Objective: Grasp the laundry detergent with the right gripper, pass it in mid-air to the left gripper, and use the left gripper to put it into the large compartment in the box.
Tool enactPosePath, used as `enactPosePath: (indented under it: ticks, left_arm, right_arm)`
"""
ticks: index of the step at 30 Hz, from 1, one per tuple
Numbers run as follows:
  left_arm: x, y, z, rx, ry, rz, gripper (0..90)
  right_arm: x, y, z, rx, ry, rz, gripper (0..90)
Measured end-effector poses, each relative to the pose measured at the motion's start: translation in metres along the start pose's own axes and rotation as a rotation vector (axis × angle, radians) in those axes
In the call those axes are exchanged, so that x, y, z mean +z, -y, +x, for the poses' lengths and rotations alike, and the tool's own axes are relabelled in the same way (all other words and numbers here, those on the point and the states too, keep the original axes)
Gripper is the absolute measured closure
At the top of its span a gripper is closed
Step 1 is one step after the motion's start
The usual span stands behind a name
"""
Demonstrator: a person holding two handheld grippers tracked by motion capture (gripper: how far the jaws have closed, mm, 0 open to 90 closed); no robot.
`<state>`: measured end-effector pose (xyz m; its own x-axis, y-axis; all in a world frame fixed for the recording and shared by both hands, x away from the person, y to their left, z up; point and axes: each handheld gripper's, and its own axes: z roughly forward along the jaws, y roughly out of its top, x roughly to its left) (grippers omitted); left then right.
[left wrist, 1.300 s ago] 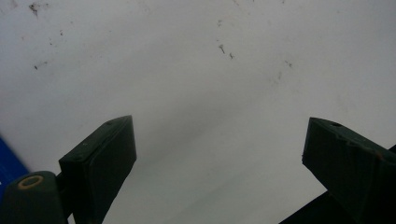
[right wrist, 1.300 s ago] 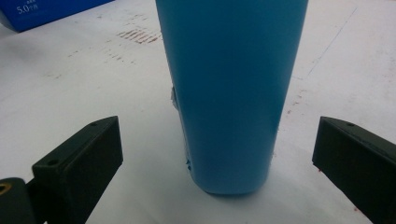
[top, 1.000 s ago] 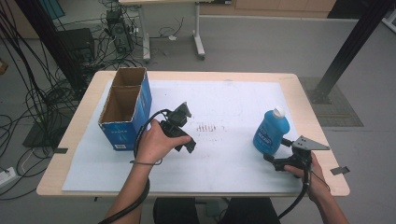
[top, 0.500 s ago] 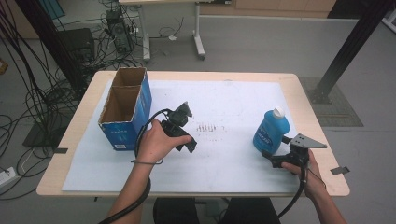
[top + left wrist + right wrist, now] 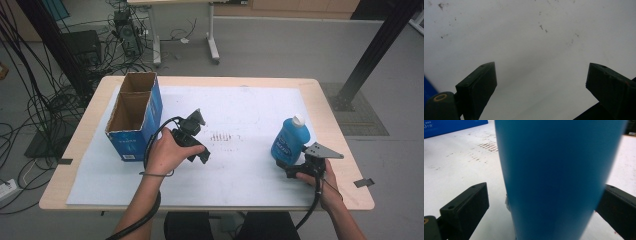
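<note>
We straddle blue bottle [image 5: 559, 177] at 3 o'clock, right gripper [image 5: 295, 167] jaws apart, left gripper [image 5: 200, 150] jaws apart, empty. Risk: off-centre squeeze tips bottle.

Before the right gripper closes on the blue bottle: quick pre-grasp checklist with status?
1. Blue bottle upright on the table: ok.
2. White cap on: ok.
3. Bottle between the right gripper jaws: ok, the body sits in the gap.
4. Pads on the bottle: not ok, a gap shows at the left-hand jaw; the other side cannot tell.
5. Left gripper open with nothing between its jaws, apart from the bottle: ok.
6. Cardboard box open-topped and upright, away from the bottle: ok.
</note>
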<state>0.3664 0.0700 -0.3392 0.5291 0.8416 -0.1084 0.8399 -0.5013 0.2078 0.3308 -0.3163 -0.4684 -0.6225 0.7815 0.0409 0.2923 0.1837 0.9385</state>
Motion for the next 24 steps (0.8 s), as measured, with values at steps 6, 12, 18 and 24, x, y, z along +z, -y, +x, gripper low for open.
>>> enactPosePath:
  ticks: [6,12,18,24]
  left_arm:
    - [-0.0009,0.0004,-0.0001,-0.001,-0.001,-0.002,10.2]
    - [-0.0012,0.0005,0.0002,0.0,-0.002,-0.001,10.2]
    - [-0.0012,0.0003,-0.0006,0.0,-0.002,-0.003,10.3]
    - [-0.002,-0.0003,-0.0012,0.0,-0.005,-0.002,10.2]
  right_arm:
    - [0.0039,-0.001,0.0014,-0.011,0.006,-0.011,0.7]
    - [0.0051,-0.0012,0.0007,-0.009,0.016,-0.02,0.7]
    - [0.0059,-0.0014,0.0004,-0.007,0.021,-0.03,0.7]
    - [0.0069,-0.0016,0.0003,-0.004,0.026,-0.04,0.7]
